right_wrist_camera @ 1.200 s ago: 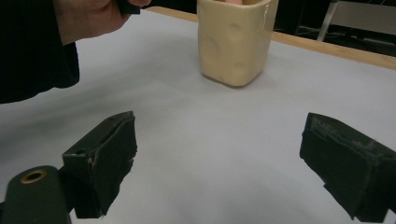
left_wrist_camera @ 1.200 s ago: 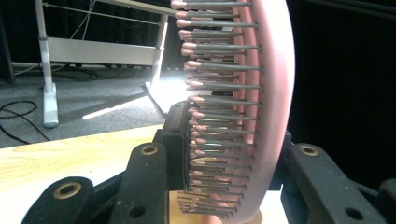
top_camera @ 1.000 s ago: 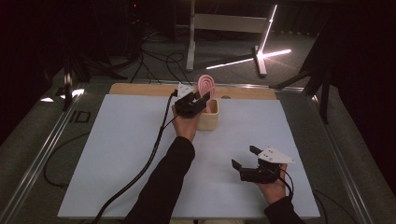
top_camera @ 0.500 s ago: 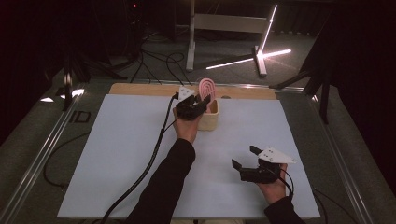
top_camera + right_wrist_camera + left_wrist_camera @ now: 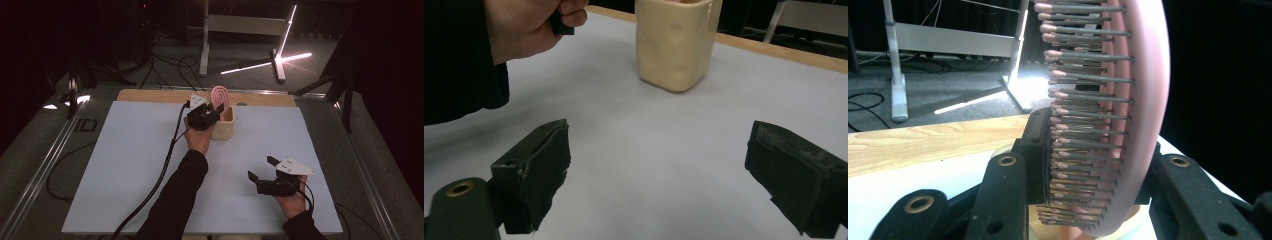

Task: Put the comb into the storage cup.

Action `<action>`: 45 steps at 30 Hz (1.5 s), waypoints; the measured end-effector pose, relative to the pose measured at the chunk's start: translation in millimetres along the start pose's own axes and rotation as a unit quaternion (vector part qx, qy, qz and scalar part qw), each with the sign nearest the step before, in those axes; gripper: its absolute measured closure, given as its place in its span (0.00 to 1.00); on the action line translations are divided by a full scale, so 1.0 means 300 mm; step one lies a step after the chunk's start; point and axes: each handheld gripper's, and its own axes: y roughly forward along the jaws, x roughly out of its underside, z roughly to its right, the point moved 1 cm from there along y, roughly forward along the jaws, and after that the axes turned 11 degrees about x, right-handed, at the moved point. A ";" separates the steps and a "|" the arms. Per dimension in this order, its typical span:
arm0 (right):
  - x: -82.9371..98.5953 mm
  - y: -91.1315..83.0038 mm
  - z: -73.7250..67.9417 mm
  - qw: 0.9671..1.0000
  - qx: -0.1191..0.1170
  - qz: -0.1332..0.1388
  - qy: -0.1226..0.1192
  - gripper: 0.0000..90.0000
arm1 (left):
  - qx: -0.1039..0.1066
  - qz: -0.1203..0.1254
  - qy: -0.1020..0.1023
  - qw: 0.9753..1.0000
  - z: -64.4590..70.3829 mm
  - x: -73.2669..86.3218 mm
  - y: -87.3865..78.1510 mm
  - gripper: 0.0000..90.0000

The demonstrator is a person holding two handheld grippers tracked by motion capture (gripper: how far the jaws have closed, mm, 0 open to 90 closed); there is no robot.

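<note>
While the right gripper (image 5: 261, 170) rests low over the mat (image 5: 125, 165) on the person's near side, its jaws spread wide with nothing between them, the working hand is the far one. Looking along those idle jaws in the right gripper view, the cream cup (image 5: 674, 42) stands well ahead and slightly toward the right jaw, with the left hand (image 5: 526, 27) just beside it.

Farther out, the left gripper (image 5: 214, 111) is at the cup's (image 5: 223, 125) rim, its jaws pinching a pink hairbrush (image 5: 220, 96). In the left gripper view the brush head (image 5: 1128, 110) stands between the jaws, its long axis running upright, bristles (image 5: 1083, 100) pointing toward the left jaw and the smooth back against the right. The handle appears to reach down into the cup, though the lower end is hidden behind the jaws. Being already on the brush, the left gripper is by far the nearer; any lift or lowering would run straight along that upright axis.
</note>
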 end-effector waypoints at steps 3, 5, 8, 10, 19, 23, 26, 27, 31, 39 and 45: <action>-0.001 -0.001 0.001 1.000 0.000 0.002 -0.002 0.12 | 0.000 -0.003 0.001 1.000 -0.004 -0.003 -0.002 0.71; -0.001 -0.001 0.001 1.000 0.000 0.002 -0.001 0.12 | 0.001 -0.006 0.005 1.000 -0.007 -0.005 -0.003 0.71; 0.000 0.000 0.000 1.000 0.000 0.000 0.000 0.12 | 0.000 -0.009 0.006 1.000 -0.011 -0.008 -0.007 0.71; 0.000 0.001 -0.001 1.000 0.000 0.000 -0.001 0.12 | 0.000 -0.010 0.006 1.000 -0.014 -0.008 -0.008 0.71; -0.001 0.007 -0.003 1.000 -0.001 -0.001 -0.002 0.12 | -0.001 -0.027 0.015 1.000 -0.027 -0.011 -0.018 0.70; -0.002 0.011 -0.006 1.000 -0.003 0.000 -0.004 0.12 | -0.001 -0.030 0.018 0.999 -0.027 -0.013 -0.021 0.67; -0.002 0.012 -0.006 1.000 -0.004 0.000 -0.004 0.12 | -0.004 -0.031 0.016 0.999 -0.029 -0.013 -0.023 0.64; -0.003 0.012 -0.005 1.000 -0.004 0.000 -0.004 0.12 | -0.004 -0.032 0.015 0.999 -0.030 -0.013 -0.022 0.63; -0.003 0.011 -0.004 1.000 -0.005 0.000 -0.003 0.12 | -0.010 -0.035 0.014 0.999 -0.032 -0.011 -0.021 0.58; -0.002 0.012 -0.004 1.000 -0.004 0.000 -0.004 0.12 | -0.017 -0.039 0.004 0.999 -0.037 -0.007 -0.021 0.50; -0.003 0.011 -0.005 1.000 -0.004 0.001 -0.003 0.12 | -0.024 -0.044 0.003 0.999 -0.036 -0.003 -0.022 0.43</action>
